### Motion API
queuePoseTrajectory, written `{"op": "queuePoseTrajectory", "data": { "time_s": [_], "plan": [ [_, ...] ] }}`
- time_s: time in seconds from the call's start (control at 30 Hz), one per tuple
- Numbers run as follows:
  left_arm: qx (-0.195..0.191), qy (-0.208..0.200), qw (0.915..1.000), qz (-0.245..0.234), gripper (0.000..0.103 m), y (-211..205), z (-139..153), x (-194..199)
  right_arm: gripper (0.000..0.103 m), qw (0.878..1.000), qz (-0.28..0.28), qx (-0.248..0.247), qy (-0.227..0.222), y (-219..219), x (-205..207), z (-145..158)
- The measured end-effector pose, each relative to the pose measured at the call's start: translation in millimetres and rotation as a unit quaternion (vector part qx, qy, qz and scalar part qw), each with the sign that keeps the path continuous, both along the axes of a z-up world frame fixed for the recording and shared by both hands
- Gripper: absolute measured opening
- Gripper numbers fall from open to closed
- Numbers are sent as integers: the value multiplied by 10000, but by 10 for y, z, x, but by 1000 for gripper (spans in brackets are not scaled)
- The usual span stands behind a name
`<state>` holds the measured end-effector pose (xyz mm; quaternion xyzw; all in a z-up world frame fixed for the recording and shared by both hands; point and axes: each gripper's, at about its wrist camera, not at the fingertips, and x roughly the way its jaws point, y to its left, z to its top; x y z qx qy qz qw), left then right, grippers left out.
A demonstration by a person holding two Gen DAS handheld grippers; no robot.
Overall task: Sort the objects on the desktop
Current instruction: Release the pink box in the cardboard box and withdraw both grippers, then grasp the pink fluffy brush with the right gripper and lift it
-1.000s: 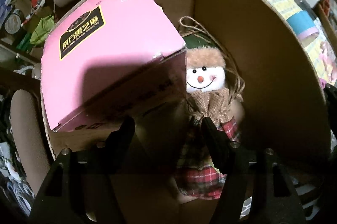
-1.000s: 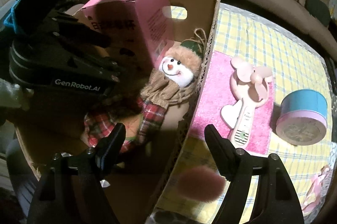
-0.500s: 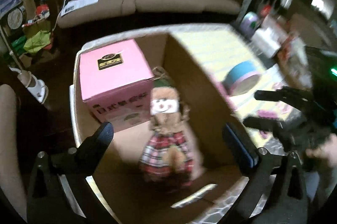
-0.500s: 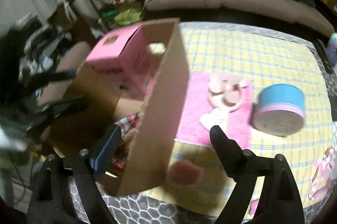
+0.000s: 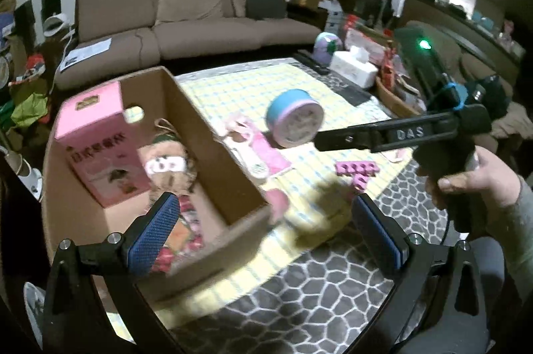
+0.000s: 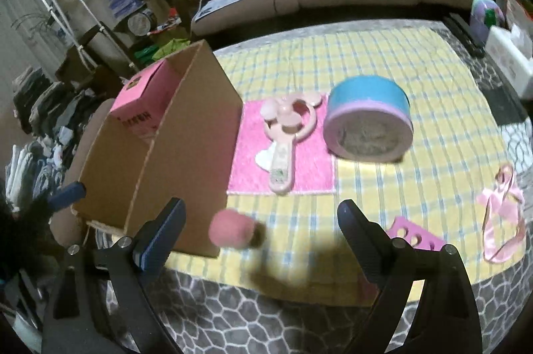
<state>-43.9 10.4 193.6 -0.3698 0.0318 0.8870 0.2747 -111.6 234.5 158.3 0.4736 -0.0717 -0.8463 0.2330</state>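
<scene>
1. The right gripper [image 6: 260,220] hangs above the near edge of the table with its jaws spread wide and nothing between them. The left gripper [image 5: 265,222] is likewise wide open and empty, raised over the near corner of the cardboard box [image 5: 230,167].

2. Judged from this, the work stands between items: the pink carton [image 5: 100,144] and the snowman doll [image 5: 166,164] already lie inside the box, and the next pick has not begun.

3. Closest to the right gripper is the small pink ball [image 6: 231,227], just ahead at about 11 o'clock between the fingers, resting on the checked cloth [image 6: 366,61] beside the box wall [image 6: 186,134]. It looks the likeliest next target, calling for a short descent, with the left finger kept clear of the cardboard.

4. Farther out at 12 o'clock, the pink hand fan [image 6: 286,134] lies on a pink mat [image 6: 313,167]; the blue-and-pink round tin [image 6: 368,117] rests on its side at 1 o'clock, just beside the mat.

5. At 3 o'clock, near the right finger, sits the magenta toe separator [image 6: 416,239], and beyond it the pink ribbon [image 6: 499,217].

6. In the left view, the box lies at 10 o'clock, the tin [image 5: 294,117] at 12.
</scene>
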Motion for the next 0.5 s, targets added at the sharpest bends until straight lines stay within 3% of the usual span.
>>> {"op": "queuePoseTrajectory", "data": {
  "time_s": [0.13, 0.27, 0.4, 0.5],
  "plan": [
    [100, 112, 9999, -36, 103, 54, -144, 182, 94, 9995, 122, -294, 79, 65, 137, -142],
    [-41, 291, 9996, -39, 103, 38, -285, 444, 93, 9983, 426, -349, 202, -43, 238, -319],
    [25, 277, 9996, -20, 103, -52, -390, 580, 83, 9970, 684, -138, 332, -238, 283, -545],
    [-11, 224, 9997, 20, 103, -120, -467, 628, 80, 9945, 899, 151, 513, -406, 313, -699]
  ]
}}
